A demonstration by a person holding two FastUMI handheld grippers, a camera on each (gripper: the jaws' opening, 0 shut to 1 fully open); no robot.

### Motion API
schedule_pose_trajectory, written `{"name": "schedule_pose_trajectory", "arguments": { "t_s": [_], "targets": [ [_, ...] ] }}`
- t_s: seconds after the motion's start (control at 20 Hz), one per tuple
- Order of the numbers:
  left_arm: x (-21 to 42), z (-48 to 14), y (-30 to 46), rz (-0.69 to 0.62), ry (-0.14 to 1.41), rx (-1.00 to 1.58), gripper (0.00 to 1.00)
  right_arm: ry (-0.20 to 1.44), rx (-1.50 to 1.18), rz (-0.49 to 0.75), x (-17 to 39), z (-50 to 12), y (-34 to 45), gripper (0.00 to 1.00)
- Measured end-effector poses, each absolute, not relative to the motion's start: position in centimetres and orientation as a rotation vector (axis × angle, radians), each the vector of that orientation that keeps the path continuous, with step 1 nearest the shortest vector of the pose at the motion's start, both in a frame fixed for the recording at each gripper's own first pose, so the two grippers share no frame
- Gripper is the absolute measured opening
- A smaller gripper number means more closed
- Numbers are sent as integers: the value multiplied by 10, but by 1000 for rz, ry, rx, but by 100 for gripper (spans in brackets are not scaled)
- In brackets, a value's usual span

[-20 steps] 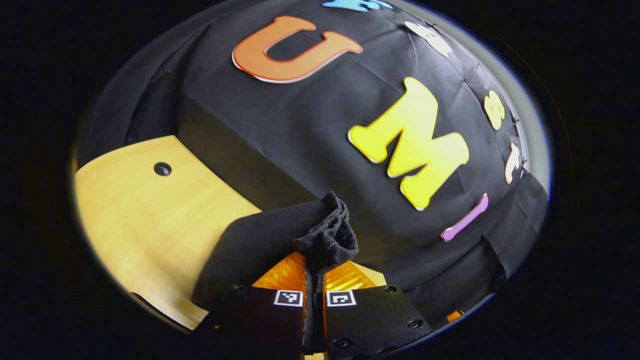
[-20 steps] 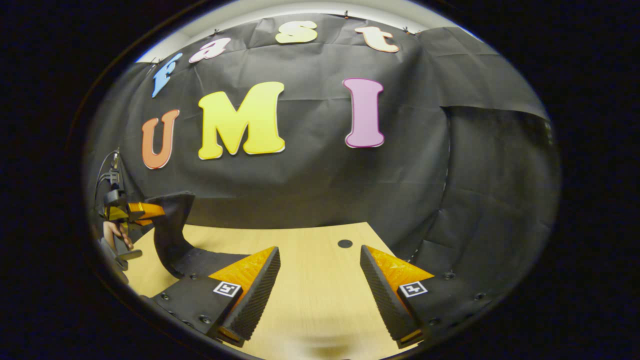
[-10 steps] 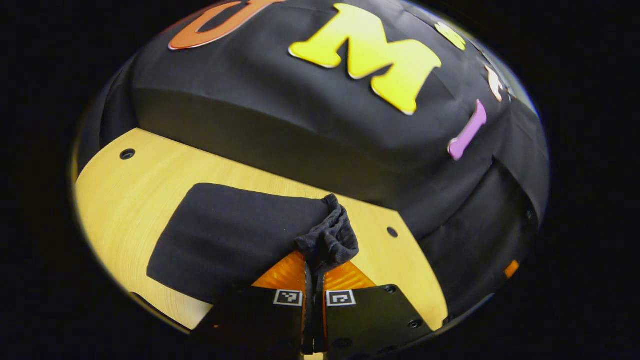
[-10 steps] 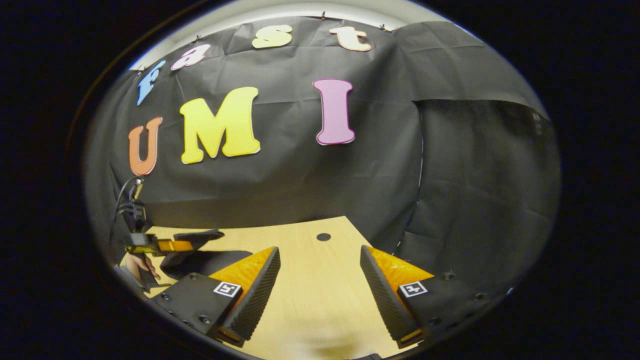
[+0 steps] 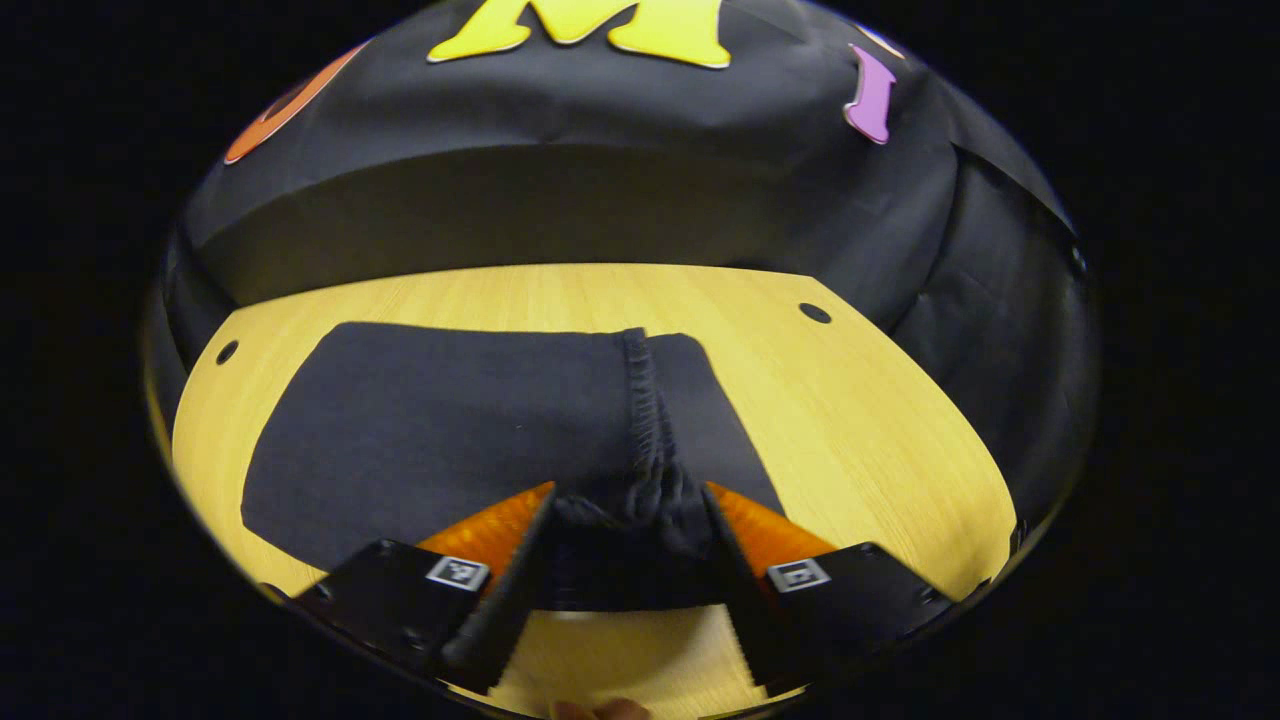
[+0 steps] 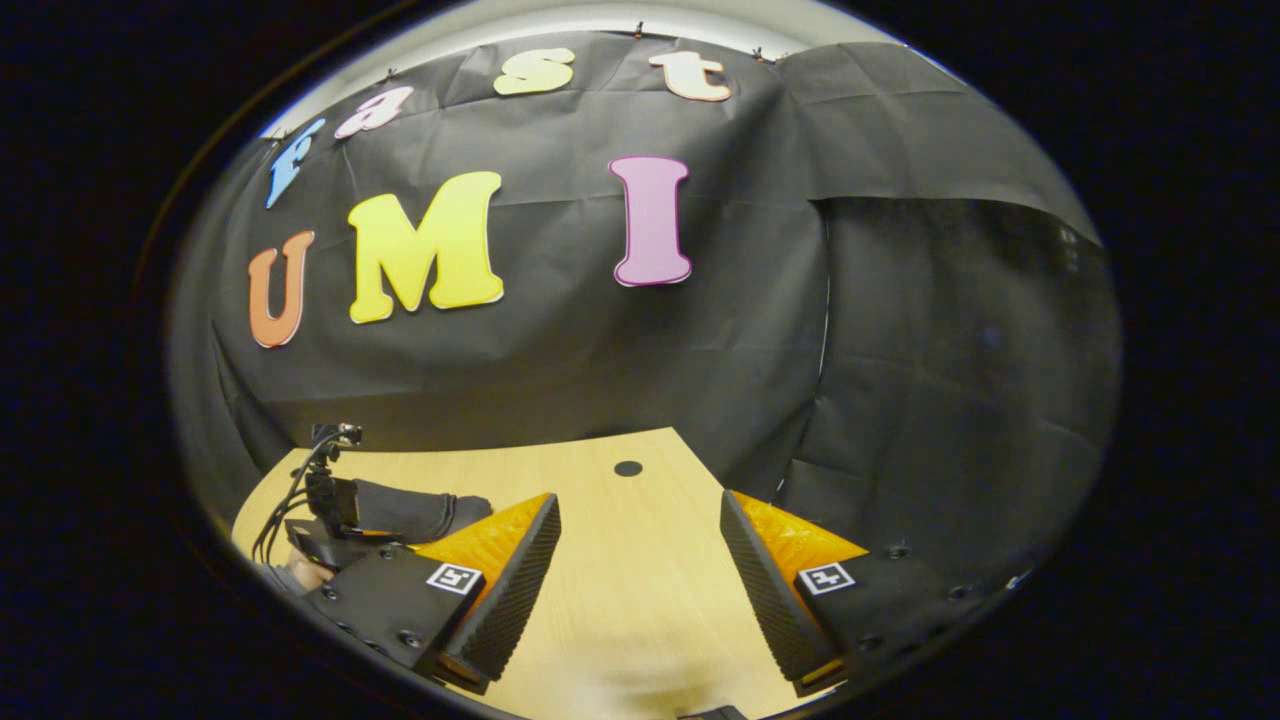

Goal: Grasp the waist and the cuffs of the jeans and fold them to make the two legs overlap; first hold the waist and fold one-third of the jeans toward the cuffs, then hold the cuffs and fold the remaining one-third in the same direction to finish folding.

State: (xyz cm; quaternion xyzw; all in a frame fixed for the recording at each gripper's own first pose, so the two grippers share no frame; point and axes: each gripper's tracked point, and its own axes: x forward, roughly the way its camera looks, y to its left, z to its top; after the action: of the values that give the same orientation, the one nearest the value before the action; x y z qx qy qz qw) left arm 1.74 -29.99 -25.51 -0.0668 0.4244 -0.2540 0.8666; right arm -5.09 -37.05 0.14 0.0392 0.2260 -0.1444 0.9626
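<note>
The left gripper (image 5: 625,570) is standing with its jaws spread wide over the near end of the jeans (image 5: 450,430); a bunched, ruffled hem (image 5: 650,490) of the dark cloth is lying in the gap between the two fingers, and neither finger is pressing on it as far as the left gripper view shows. The jeans are lying flat on the wooden table (image 5: 850,400) as a single dark folded bundle, with one layer laid over another and the ruffled hem running up its middle away from the camera. Two small round holes (image 5: 815,313) are showing in the tabletop, one near each far corner. A fingertip (image 5: 600,710) of the person is peeking in at the bottom edge. In the right gripper view, the right gripper (image 6: 640,580) is hovering with its jaws wide apart and holding nothing, bare table between its fingers. To its left, the other gripper (image 6: 330,510) with its cables is sitting at the end of the jeans, which are resting on the table near that side.
</note>
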Motion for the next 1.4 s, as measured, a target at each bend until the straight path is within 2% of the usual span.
{"name": "schedule_pose_trajectory", "arguments": {
  "t_s": [0.05, 0.1, 0.3, 0.55, 1.0, 1.4],
  "targets": [
    [20, -255, -298, -528, 879, -108, 88, 455, 76, -291, -50, 4, -369, 99],
    [8, -258, -295, -521, 875, -88, 100, 452, 73, -288, -50, 4, -368, 99],
    [23, -240, -305, -551, 841, -157, 100, 458, 67, -277, -46, 2, -363, 99],
    [53, -185, -289, -538, 687, -208, 100, 449, 74, -219, -22, 0, -332, 99],
    [99, -51, -167, -319, 389, -200, 100, 347, 101, -31, 47, 23, -227, 99],
    [86, -6, -89, -185, 270, -179, 100, 252, 99, 72, 67, 58, -156, 99]
  ]
}}
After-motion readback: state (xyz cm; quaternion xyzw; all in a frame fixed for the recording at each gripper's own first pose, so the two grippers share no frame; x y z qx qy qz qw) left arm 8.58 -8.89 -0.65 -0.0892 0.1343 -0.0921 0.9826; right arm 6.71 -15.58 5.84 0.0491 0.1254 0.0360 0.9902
